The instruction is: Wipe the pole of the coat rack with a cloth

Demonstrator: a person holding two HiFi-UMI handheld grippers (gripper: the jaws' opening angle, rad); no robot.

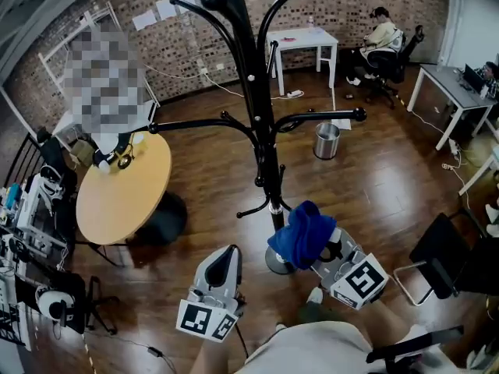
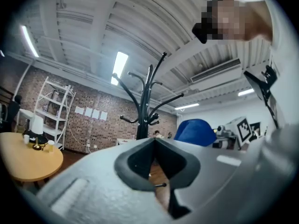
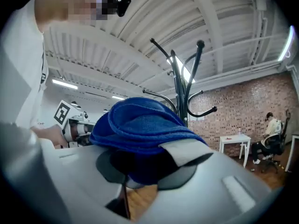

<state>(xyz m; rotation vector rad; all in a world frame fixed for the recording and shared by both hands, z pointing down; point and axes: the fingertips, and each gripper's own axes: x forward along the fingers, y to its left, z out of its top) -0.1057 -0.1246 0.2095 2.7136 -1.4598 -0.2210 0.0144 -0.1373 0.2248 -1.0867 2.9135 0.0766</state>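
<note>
The black coat rack [image 1: 261,123] stands in the middle of the head view, and its pole runs down to a round base [image 1: 274,262] on the wood floor. My right gripper [image 1: 321,248] is shut on a bunched blue cloth [image 1: 302,232], just right of the pole's lower end and close to it. In the right gripper view the cloth [image 3: 140,129] fills the jaws of the right gripper [image 3: 149,157], with the rack [image 3: 184,97] behind it. My left gripper [image 1: 226,255] is shut and holds nothing, left of the base. From the left gripper [image 2: 154,143] the rack [image 2: 145,111] shows ahead.
A round wooden table [image 1: 125,189] stands to the left, with a metal bin [image 1: 327,140] beyond the rack. A white table [image 1: 304,39] and a seated person [image 1: 382,37] are at the back. A black chair [image 1: 437,255] is at the right, and a cluttered rack [image 1: 23,216] is at the far left.
</note>
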